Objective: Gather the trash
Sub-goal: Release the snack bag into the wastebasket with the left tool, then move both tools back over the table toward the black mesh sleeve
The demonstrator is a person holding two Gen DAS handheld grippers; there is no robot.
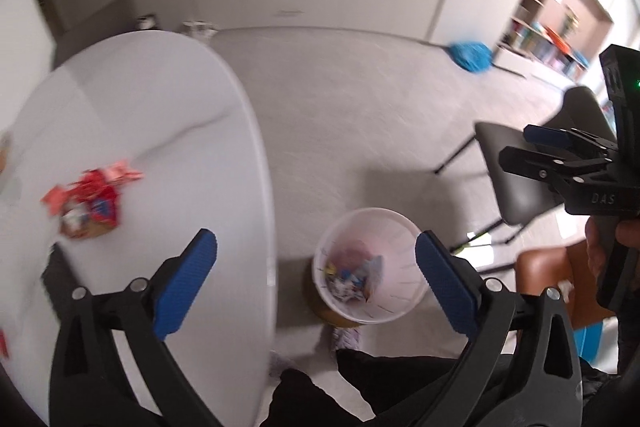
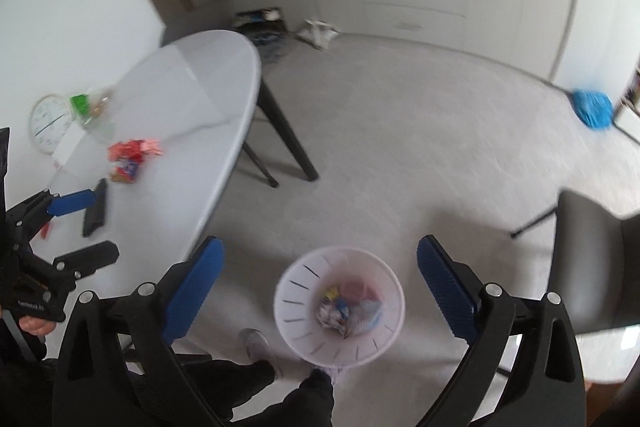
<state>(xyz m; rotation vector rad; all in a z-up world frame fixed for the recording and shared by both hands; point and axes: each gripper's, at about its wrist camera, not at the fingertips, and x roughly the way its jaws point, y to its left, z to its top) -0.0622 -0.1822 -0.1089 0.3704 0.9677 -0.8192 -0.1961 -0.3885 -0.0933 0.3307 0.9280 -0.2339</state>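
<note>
Both tools are spread wide with nothing between their blue pads: the left tool and the right tool hang above the white bin on the floor. The bin has bits of trash inside. More red wrappers lie on the white worktop beside it.

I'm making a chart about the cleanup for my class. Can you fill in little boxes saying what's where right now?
bin: white wastebasket on the floor beside the table, wrappers inside
table: white, rounded
trash left on table: red wrappers, green item
also on table: round clock, black bar
left gripper: open, holding nothing
right gripper: open, holding nothing, above the bin
</note>
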